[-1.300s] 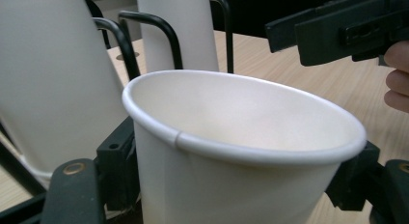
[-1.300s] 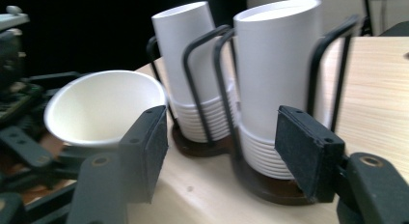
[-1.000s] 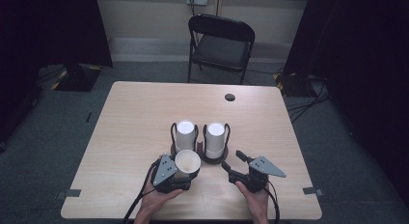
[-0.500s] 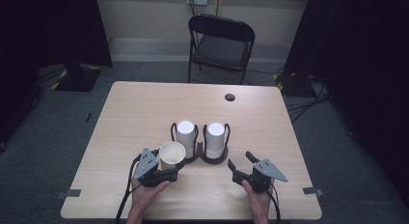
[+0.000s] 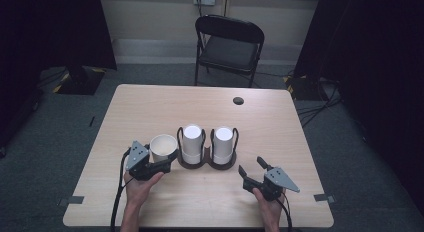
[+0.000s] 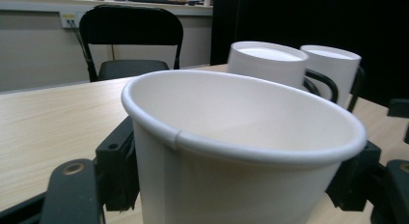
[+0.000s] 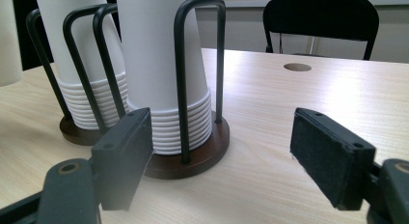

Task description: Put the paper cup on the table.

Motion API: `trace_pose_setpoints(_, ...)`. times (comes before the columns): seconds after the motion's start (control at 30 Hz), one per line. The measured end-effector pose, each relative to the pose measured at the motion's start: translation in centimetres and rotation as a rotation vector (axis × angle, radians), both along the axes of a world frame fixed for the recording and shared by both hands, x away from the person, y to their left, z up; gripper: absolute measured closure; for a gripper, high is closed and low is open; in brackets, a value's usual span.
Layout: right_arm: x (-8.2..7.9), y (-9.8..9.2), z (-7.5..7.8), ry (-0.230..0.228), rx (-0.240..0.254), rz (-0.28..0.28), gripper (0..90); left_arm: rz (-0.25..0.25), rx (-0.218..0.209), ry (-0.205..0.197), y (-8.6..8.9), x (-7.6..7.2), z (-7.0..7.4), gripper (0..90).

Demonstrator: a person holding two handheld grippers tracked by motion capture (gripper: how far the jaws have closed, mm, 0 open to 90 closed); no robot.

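a: left gripper (image 5: 167,162) is clamped on the paper cup (image 5: 163,147), just left of the cup holder (image 5: 206,163).
b: squeeze harder and the thin wall crumples.
a: right gripper (image 5: 251,167) is released, holding nothing.

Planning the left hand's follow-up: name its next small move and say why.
Probably lower the paper cup onto the bare table left of the cup holder and release: the left gripper grips it upright, clear of the stacks.

Paper cup (image 6: 231,151) matt white; wire rack (image 7: 200,64) glossy black metal; table (image 5: 150,107) smooth wood-grain.
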State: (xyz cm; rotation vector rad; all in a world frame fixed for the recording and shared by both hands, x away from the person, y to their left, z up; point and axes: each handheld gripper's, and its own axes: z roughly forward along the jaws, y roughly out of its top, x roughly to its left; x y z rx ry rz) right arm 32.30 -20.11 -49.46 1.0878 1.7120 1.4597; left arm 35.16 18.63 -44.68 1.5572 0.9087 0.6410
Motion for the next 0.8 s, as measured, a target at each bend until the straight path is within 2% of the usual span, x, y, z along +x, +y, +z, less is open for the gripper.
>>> trace_pose_setpoints(0.23,-0.1,-0.1,-0.1,-0.006,0.013,-0.022,22.8,0.061,0.043,0.004,0.6,1.5,0.2,23.4)
trace_pose_setpoints(0.33,0.0,-0.1,-0.1,-0.007,0.017,-0.025,20.5,0.073,0.03,0.004,1.1,2.2,0.3,23.6)
trace_pose_setpoints(0.43,-0.1,-0.1,-0.1,-0.004,0.013,-0.02,19.7,0.108,0.021,0.017,1.6,3.3,0.2,23.6)
trace_pose_setpoints(0.5,-0.1,-0.1,-0.1,-0.006,0.011,-0.022,19.3,0.121,0.044,0.014,1.8,3.8,0.3,23.5)
trace_pose_setpoints(0.6,-0.1,-0.1,-0.1,-0.004,0.007,-0.02,20.2,0.131,0.034,0.008,2.2,4.4,0.6,23.4)
trace_pose_setpoints(0.7,-0.1,0.0,-0.1,-0.008,-0.001,-0.015,20.2,0.13,0.065,0.007,2.2,4.8,0.7,22.9)
trace_pose_setpoints(0.8,-0.1,0.0,-0.1,-0.003,0.001,-0.015,20.2,0.118,0.035,0.019,2.5,5.6,0.3,22.8)
